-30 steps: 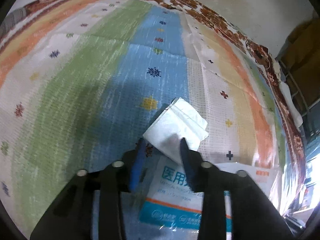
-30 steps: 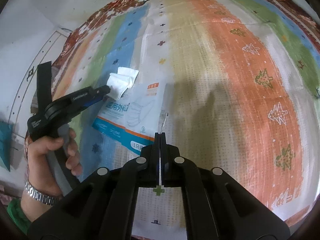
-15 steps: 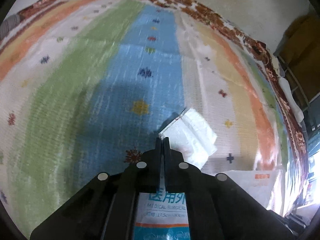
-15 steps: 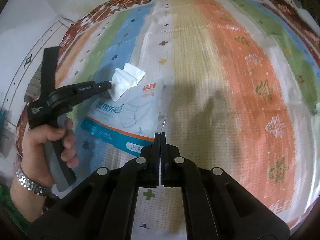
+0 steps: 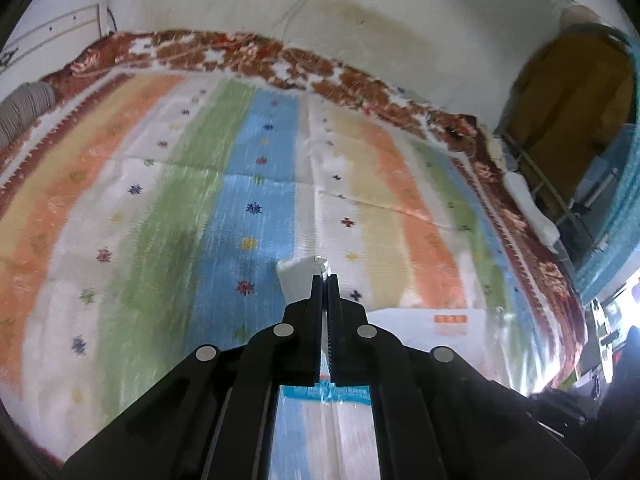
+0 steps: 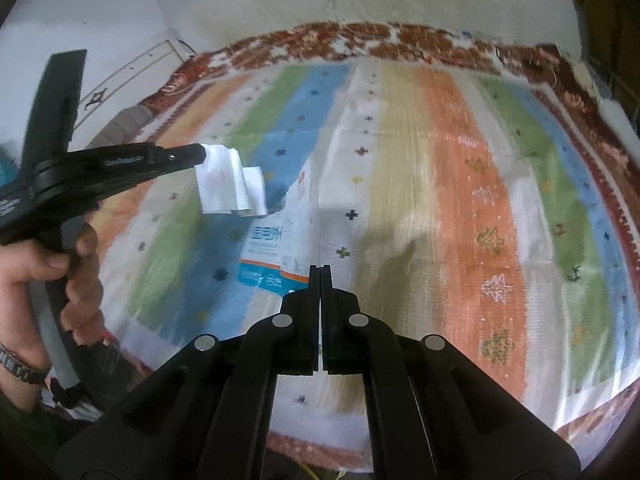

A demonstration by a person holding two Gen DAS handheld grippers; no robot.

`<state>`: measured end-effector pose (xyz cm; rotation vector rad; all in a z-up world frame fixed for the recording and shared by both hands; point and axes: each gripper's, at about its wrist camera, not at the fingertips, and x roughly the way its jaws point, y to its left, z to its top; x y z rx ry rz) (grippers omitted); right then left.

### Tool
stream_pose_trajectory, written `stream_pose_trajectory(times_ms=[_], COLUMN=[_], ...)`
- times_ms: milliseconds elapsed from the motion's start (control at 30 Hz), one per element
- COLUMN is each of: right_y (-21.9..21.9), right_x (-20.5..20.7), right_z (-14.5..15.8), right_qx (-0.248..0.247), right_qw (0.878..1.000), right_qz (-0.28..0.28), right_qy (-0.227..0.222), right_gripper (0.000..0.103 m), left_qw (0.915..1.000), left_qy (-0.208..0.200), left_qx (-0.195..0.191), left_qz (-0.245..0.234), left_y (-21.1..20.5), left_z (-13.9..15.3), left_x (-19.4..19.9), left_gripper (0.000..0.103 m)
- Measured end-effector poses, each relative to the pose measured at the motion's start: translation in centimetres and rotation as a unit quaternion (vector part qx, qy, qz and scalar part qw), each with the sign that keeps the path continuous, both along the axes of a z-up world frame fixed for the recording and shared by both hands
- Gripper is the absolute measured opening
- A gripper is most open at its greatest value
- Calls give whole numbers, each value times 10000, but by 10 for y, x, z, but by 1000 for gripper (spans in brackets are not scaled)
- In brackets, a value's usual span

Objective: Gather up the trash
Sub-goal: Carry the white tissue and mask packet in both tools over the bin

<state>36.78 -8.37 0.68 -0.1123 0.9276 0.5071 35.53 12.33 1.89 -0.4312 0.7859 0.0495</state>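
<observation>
A folded white tissue (image 5: 298, 280) hangs in the air with my left gripper (image 5: 325, 276) shut on its edge. The right wrist view shows the same tissue (image 6: 224, 188) dangling from the left gripper (image 6: 202, 154) above the mat. A white and blue mask package (image 6: 276, 248) rises off the mat, its clear edge pinched in my right gripper (image 6: 320, 267), whose jaws are closed together. In the left wrist view the package (image 5: 440, 320) shows blurred at the lower right, partly behind the gripper.
A striped mat (image 5: 160, 240) with small cross and tree patterns covers a bed edged by a red floral blanket (image 5: 360, 80). A stained wall is behind. A hand with a wristwatch (image 6: 24, 272) holds the left gripper. A brown cabinet (image 5: 568, 120) stands at the right.
The left gripper closed on the tissue and lifted it off the package. The right gripper also rose, pulling the package's edge up from the mat. Both views now show more wall.
</observation>
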Motion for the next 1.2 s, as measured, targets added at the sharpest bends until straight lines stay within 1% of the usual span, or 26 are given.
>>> stream_pose_trajectory(times_ms=[167, 333, 400, 467, 567, 667, 800, 1200], right_y=[-2, -16, -21, -26, -34, -36, -40, -55], right_x=[-40, -78, -91, -102, -118, -134, -154, -197], right_z=[23, 37, 40, 41, 44, 48, 50, 50], right_qx=[-23, -4, 25, 18, 101, 75, 140, 357], right_qw=[9995, 9987, 9984, 9982, 9981, 9970, 9961, 9936], right_qz=[127, 194, 232, 224, 225, 265, 306, 286], right_qy=[-286, -478, -513, -549, -572, -726, -820, -1034], right_gripper=[0, 0, 0, 0, 0, 0, 0, 0], left_qw=[9996, 9977, 9960, 9949, 9941, 9940, 9932, 9902], left_qy=[-119, -514, -719, -789, -814, -759, -754, -902], left_qx=[-262, -327, -341, -326, -237, -127, -27, -187], left_qz=[-65, -281, -410, -537, -680, -782, -882, -1052], left_y=[-7, -23, -32, -42, -55, -65, -75, -87], left_z=[20, 52, 61, 66, 68, 66, 64, 56], left_x=[-45, -93, -110, -123, -139, -153, -171, -227], left_gripper=[1, 1, 1, 1, 1, 1, 1, 1])
